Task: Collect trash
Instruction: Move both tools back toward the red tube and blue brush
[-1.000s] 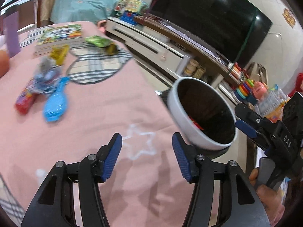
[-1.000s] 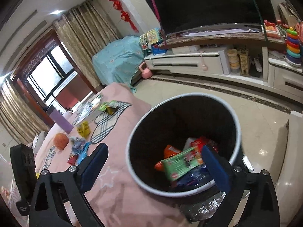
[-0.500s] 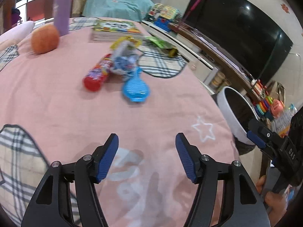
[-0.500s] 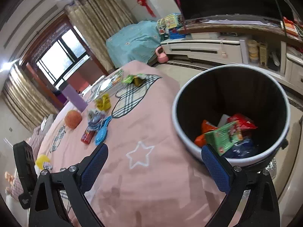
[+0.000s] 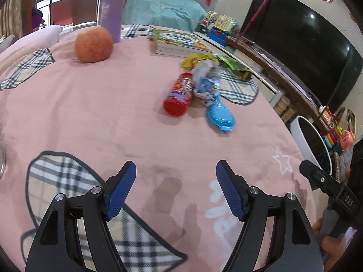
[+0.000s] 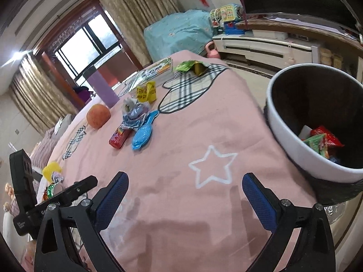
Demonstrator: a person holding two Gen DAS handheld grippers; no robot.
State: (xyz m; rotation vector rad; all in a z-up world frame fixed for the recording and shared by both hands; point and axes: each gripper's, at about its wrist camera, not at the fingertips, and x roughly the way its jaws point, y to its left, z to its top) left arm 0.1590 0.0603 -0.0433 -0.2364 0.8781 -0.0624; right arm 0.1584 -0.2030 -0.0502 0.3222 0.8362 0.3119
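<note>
Trash lies on the pink tablecloth: a crumpled blue-grey wrapper (image 5: 205, 79), a red tube (image 5: 179, 94), a blue packet (image 5: 220, 114), a yellow wrapper (image 5: 197, 60) and a green wrapper (image 5: 231, 64). They also show in the right wrist view: the crumpled wrapper (image 6: 135, 112), red tube (image 6: 119, 137), blue packet (image 6: 144, 133), yellow wrapper (image 6: 147, 91), green wrapper (image 6: 190, 66). The white bin (image 6: 292, 140) beside the table holds several wrappers; its rim (image 5: 302, 140) shows at the right. My left gripper (image 5: 175, 189) and right gripper (image 6: 185, 198) are open and empty above the cloth.
An orange fruit (image 5: 94, 44), a purple cup (image 5: 111, 11) and a book (image 5: 177, 43) stand at the far side. More small wrappers (image 6: 53, 176) lie at the left table edge. A TV unit (image 6: 267, 45) runs behind the bin.
Both grippers swung away from the bin toward the table's middle. The left view now faces the trash pile; the bin has slid to the right edge in both views.
</note>
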